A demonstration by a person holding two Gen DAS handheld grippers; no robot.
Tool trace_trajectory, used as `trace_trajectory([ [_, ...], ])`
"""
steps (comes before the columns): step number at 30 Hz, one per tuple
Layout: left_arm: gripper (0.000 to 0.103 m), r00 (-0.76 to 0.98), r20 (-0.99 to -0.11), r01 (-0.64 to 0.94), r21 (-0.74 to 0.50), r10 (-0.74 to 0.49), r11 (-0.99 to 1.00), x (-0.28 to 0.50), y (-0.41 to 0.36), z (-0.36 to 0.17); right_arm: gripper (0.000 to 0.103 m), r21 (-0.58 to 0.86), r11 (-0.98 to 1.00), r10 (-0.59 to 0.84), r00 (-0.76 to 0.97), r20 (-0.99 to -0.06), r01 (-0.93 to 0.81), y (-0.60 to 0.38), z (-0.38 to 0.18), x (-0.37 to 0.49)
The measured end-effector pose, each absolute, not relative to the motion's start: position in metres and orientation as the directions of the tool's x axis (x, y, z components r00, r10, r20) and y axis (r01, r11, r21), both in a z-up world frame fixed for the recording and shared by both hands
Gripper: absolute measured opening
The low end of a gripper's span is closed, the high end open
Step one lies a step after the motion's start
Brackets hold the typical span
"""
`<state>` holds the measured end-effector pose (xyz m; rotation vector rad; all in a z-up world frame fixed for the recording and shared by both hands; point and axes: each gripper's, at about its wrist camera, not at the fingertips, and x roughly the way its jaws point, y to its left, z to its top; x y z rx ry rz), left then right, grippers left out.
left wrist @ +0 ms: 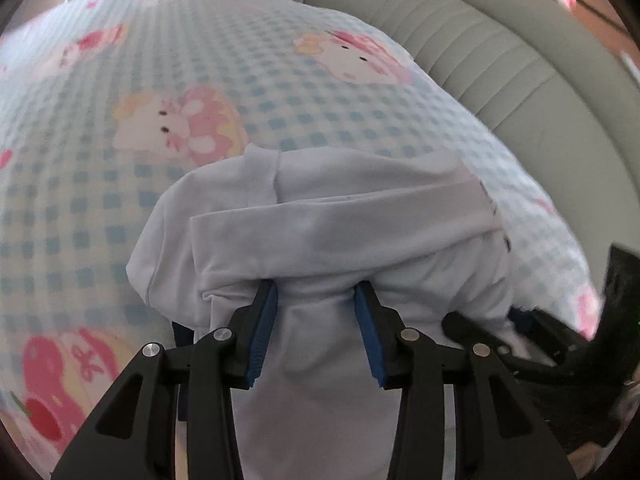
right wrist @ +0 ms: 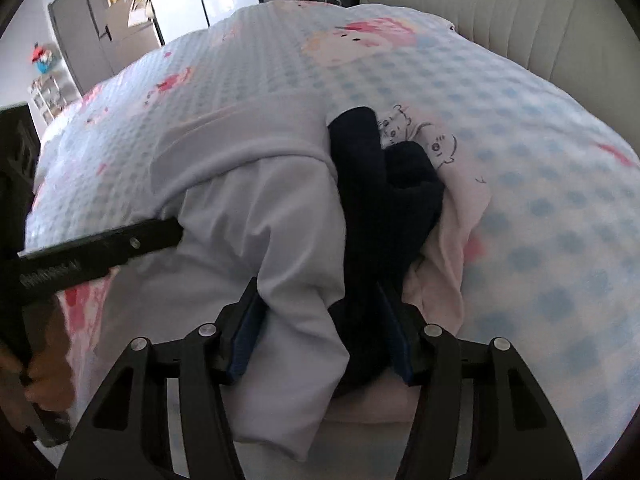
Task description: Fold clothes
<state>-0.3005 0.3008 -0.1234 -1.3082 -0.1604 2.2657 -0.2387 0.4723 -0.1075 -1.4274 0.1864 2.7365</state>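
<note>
White garment (left wrist: 320, 216) bunched between left gripper (left wrist: 316, 312) pads, on checked bedspread (left wrist: 160, 60)

White garment (left wrist: 340, 216) partly folded on bed, dark garment (right wrist: 380, 200) and pink one (right wrist: 452, 248) beside it

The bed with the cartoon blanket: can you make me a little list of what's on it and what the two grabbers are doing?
surface: checked cartoon blanket
headboard: padded, beige
clothes: white garment, dark garment, pale pink printed garment
left hand-held gripper: white cloth bunched between its fingers
right hand-held gripper: white and dark cloth between its fingers
fold: unfinished
</note>
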Motion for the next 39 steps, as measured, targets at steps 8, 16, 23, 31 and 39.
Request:
trace_trajectory([
  [8,0.045,-0.404,-0.761,-0.369,-0.372,0.508,-0.851,-0.297,0.285,-0.094,0.057,0.136,-0.982,-0.033,-0.592,-0.805,-0.129,0.472,-0.082,-0.223],
  [16,0.066,-0.587,-0.705,-0.293,-0.275,0.399,-0.916,-0.277,0.200,-0.027,0.073,0.110,-0.985,0.010,-0.668,-0.744,-0.137,0.430,-0.009,-0.214],
  [23,0.068,-0.686,-0.702,-0.131,-0.139,0.191,-0.982,-0.275,0.089,0.017,0.078,0.159,-0.987,-0.116,-0.649,-0.752,-0.009,0.330,-0.002,-0.225],
  [31,0.074,-0.709,-0.703,0.033,-0.114,0.057,-0.993,-0.242,-0.031,0.029,0.078,0.154,-0.979,-0.202,-0.610,-0.766,0.131,0.223,-0.003,-0.220],
  [39,0.076,-0.695,-0.719,0.083,-0.082,0.001,-0.993,-0.184,-0.083,0.020,0.078,0.146,-0.966,-0.249,-0.611,-0.752,0.213,0.167,0.006,-0.165],
])
